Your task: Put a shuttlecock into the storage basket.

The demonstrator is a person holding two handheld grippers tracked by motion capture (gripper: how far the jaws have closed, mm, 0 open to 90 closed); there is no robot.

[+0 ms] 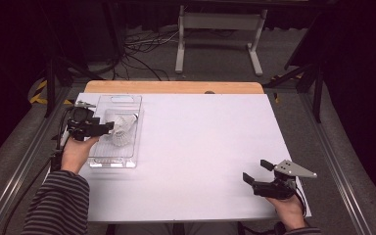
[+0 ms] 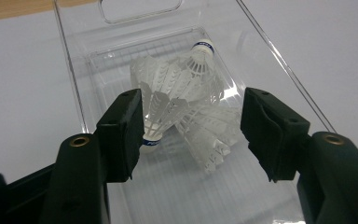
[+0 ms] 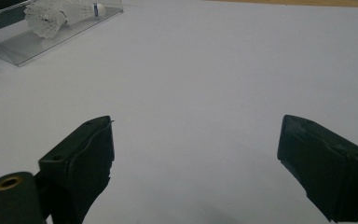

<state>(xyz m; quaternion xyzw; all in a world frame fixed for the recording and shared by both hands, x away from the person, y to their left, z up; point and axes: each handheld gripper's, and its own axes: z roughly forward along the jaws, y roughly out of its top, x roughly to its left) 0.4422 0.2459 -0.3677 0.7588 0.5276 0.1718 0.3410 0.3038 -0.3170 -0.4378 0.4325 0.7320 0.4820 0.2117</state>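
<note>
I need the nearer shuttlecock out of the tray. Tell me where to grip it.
Probably grip the nearer shuttlecock across its feather skirt just above the cork, coming from above with the open left gripper: it lies tilted in the clear tray, touching the other shuttlecock.

The clear bin's walls [image 1: 140, 128] and shuttlecocks [image 1: 121, 129] are crowding the left; the surface [image 1: 200, 147] is lying open elsewhere.
</note>
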